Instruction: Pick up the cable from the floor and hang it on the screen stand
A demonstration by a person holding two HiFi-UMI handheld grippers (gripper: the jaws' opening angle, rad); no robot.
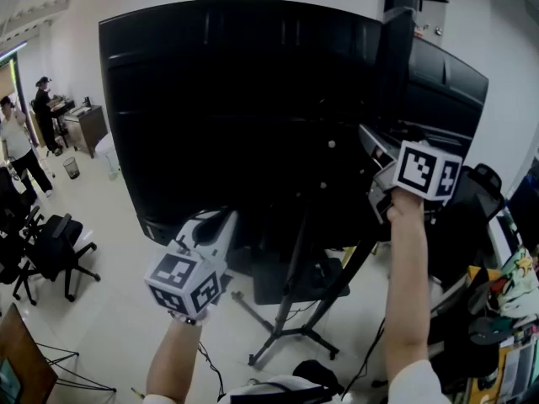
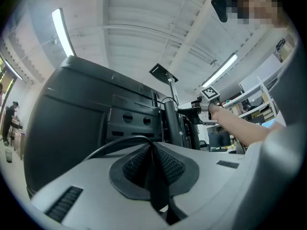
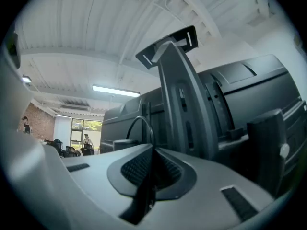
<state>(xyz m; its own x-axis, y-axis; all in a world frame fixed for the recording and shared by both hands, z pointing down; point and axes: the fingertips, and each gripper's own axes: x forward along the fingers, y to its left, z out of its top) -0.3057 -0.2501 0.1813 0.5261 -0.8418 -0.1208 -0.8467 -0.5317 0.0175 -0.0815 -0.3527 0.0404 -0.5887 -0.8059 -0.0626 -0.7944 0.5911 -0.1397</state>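
Observation:
A large black screen (image 1: 253, 116) on a wheeled stand (image 1: 293, 276) fills the head view, seen from behind. My left gripper (image 1: 224, 219) is raised at its lower left. Its jaws (image 2: 152, 145) are shut on a thin black cable (image 2: 112, 145) that arcs off to the left. My right gripper (image 1: 379, 183) is held higher, at the stand's right side. It (image 3: 152, 150) is shut on the same cable (image 3: 143, 122), which loops up in front of the stand's grey column (image 3: 180, 95) and top bracket (image 3: 168, 44). The left gripper view shows the right gripper (image 2: 194, 111) close to the column (image 2: 170, 119).
The stand's legs (image 1: 286, 337) spread over the pale floor. Office chairs (image 1: 50, 251) and a tripod (image 1: 72, 369) stand at the left, with people (image 1: 17, 150) and a bin (image 1: 72, 167) further back. A second screen (image 1: 446, 82) and cluttered shelves (image 1: 505, 310) crowd the right.

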